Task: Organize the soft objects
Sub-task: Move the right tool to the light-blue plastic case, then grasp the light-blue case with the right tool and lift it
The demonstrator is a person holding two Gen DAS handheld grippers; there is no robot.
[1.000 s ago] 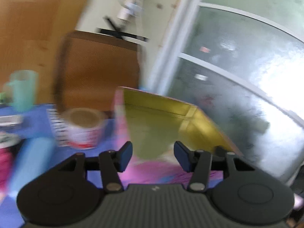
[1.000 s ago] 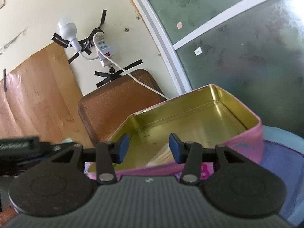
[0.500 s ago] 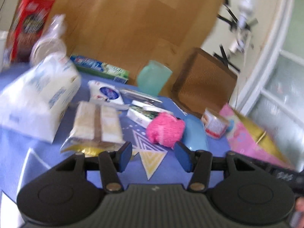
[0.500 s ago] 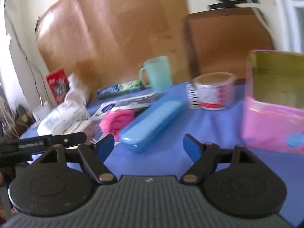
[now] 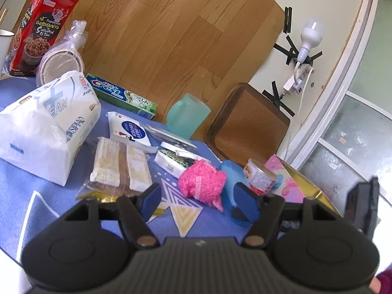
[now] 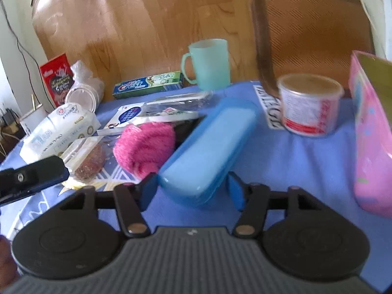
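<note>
A fluffy pink cloth (image 5: 202, 182) lies on the blue tablecloth, also in the right wrist view (image 6: 145, 145). A pink tin (image 5: 291, 183) with a gold inside stands at the right, also in the right wrist view (image 6: 370, 132). A white tissue pack (image 5: 46, 125) and a wrapped sponge pack (image 5: 120, 165) lie at the left. My left gripper (image 5: 197, 197) is open and empty, just in front of the pink cloth. My right gripper (image 6: 189, 187) is open, its jaws either side of the near end of a blue case (image 6: 208, 152).
A teal mug (image 6: 208, 63), a toothpaste box (image 6: 147, 84), a small lidded can (image 6: 310, 103), a red snack box (image 5: 36, 29), wet wipes (image 5: 129, 129) and a brown chair back (image 5: 247, 125) crowd the table. The left gripper's finger (image 6: 31, 175) shows in the right view.
Both grippers have swung away from the pink tin toward the cluttered table. The right gripper has closed in on the blue case; the left now faces the pink cloth.
</note>
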